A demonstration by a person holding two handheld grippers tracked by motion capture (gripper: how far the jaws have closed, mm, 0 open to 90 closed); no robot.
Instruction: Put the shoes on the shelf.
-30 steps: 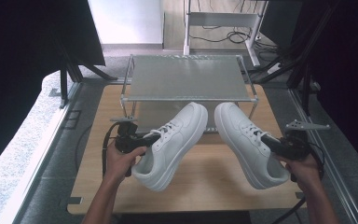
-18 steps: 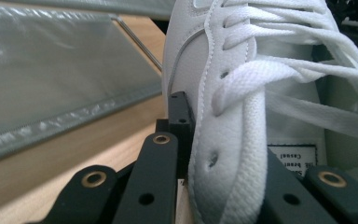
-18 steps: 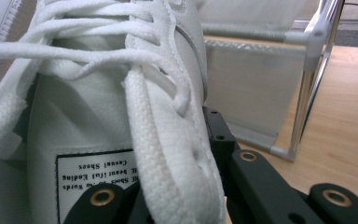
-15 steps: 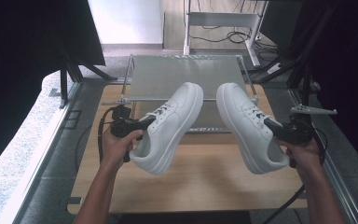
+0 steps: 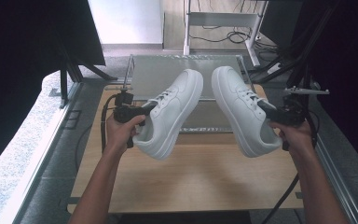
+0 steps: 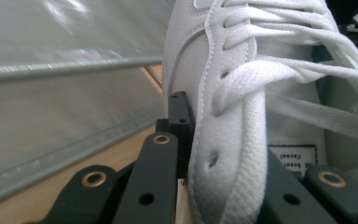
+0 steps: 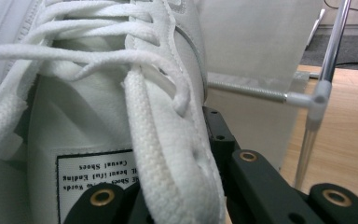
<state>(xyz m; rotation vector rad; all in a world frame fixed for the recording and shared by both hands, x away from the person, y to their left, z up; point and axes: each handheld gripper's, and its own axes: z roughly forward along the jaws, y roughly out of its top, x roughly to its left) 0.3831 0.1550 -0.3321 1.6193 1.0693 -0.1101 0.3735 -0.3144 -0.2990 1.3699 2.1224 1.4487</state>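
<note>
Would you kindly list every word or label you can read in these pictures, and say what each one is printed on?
"Casual Shoes": upside down on the label inside the right shoe, right gripper view.
"beautiful Ending" and "Words": lower lines of that label, only partly legible.
"Casual": upside down on the label inside the left shoe, left gripper view; its remaining lines are too small and cut off to read.

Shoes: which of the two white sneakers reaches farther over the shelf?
The right gripper's sneaker: its toe sits farther up over the metal shelf than the left gripper's sneaker.
</note>
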